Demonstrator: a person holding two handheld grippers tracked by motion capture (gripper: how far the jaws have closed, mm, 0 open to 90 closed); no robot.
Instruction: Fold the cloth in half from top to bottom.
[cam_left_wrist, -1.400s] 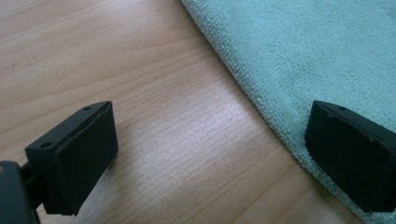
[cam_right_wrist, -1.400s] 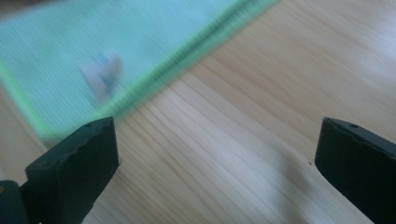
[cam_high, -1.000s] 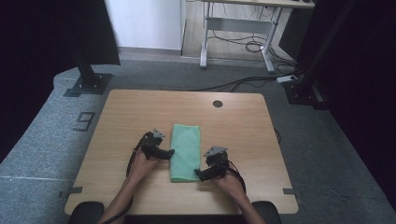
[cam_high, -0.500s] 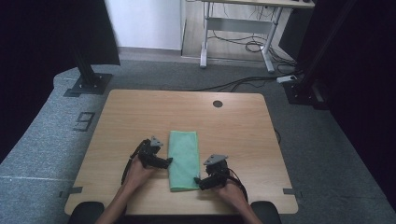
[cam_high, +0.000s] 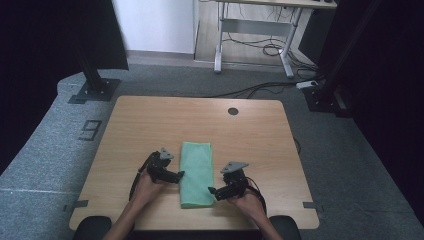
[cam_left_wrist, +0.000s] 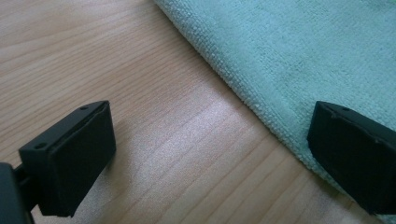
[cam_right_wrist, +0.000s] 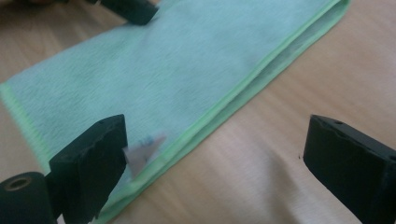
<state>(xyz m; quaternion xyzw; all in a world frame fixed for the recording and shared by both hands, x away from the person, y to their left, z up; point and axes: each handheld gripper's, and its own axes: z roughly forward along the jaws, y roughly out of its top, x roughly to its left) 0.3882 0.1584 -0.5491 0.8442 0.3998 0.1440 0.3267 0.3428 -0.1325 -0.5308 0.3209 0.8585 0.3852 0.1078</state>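
A: Where is the cloth right now?

B: The folded green microfibre cloth (cam_high: 196, 172) lies flat on the wooden table (cam_high: 150, 125), in the near half, long side running away from the person. In the right gripper view its layered, stitched edge (cam_right_wrist: 243, 88) faces that gripper, and a small white label (cam_right_wrist: 142, 151) sticks out by the near corner.

A: And the left gripper?

B: The left gripper (cam_high: 179, 175) sits low at the cloth's left edge. Its jaws are spread wide; in the left gripper view one jaw is over bare wood, the other over the cloth's edge, nothing pinched.

A: The right one?

B: The right gripper (cam_high: 213, 191) is at the cloth's right edge, near the close corner. Its jaws have just been closing slightly, yet they stand wide apart, straddling the hem: one over the cloth by the label, one over the table. No pad presses on the fabric.
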